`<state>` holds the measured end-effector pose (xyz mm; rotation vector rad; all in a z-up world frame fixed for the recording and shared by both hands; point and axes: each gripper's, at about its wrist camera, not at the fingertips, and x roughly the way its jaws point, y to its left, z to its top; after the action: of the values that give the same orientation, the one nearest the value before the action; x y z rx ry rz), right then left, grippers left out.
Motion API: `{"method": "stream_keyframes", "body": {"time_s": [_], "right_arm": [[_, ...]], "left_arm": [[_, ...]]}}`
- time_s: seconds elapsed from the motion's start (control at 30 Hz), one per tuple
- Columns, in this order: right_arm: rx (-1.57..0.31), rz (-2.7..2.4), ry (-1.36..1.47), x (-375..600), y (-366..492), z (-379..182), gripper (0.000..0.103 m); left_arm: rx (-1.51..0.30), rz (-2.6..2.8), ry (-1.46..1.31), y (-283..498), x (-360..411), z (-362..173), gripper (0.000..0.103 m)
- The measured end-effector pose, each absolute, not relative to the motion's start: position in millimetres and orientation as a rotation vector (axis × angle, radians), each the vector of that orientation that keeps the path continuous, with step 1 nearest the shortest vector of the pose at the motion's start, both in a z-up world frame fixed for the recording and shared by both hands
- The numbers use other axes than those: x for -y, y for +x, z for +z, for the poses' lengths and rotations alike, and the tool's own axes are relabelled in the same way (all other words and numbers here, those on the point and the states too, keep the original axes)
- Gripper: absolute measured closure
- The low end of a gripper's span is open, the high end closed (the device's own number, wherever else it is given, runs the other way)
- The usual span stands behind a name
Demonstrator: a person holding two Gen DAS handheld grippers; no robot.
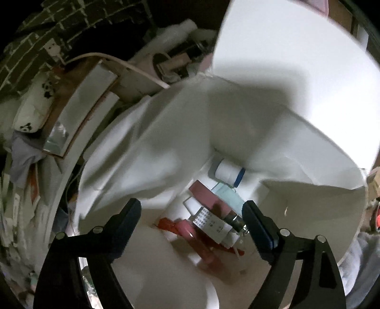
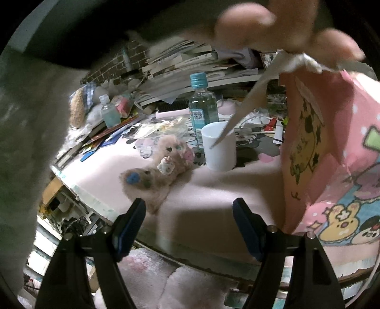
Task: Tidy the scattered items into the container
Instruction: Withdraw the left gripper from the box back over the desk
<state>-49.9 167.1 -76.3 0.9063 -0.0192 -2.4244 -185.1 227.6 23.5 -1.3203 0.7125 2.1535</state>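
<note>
Above the open white-lined bag (image 1: 296, 202), the left gripper (image 1: 192, 223) hangs with fingers spread and empty over a white bottle (image 1: 229, 172) and pink box (image 1: 209, 197) inside, while the right gripper (image 2: 188, 219), spread and empty, faces a plush bear (image 2: 159, 171) on the table beside the pink bag (image 2: 332, 154)

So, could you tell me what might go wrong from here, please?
The paper bag stands upright near the table's front edge, steadied only by fingers at its top; released, it might tip. The right gripper, reaching for the plush bear, could knock over the white cup. The open left gripper could snag the bag's soft inner wall.
</note>
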Motion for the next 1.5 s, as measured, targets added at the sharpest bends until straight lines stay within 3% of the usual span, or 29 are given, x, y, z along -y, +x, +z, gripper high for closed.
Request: {"method": "stream_keyframes", "body": {"time_s": [0.1,0.17,0.27,0.53,0.8,1.23,1.5], "right_arm": [[0.031,-2.451,0.906,-171,-50,-77,0.03],[0.036,-2.473,0.903,-172,-51,-77,0.03],[0.035,-2.471,0.923,-172,-53,-77,0.03],[0.033,-2.482,0.915,-172,-51,-74,0.03],[0.058,-2.495,0.925,-171,-51,-77,0.03],[0.032,-2.607,0.756,-150,-19,-67,0.03],[-0.179,-2.636,0.7,-107,-6,-67,0.03]], "left_arm": [[-0.647,2.167,-1.27,-178,-217,39,0.016],[-0.603,2.139,-1.27,-177,-213,44,0.005],[-0.634,2.151,-1.247,-173,-208,45,0.005],[-0.496,2.162,-1.061,-150,-210,74,0.005],[-0.355,2.437,-0.88,-103,-123,97,0.005],[-0.084,2.883,-0.841,-35,22,39,0.005],[0.111,3.013,-0.877,-9,70,-10,0.005]]}}
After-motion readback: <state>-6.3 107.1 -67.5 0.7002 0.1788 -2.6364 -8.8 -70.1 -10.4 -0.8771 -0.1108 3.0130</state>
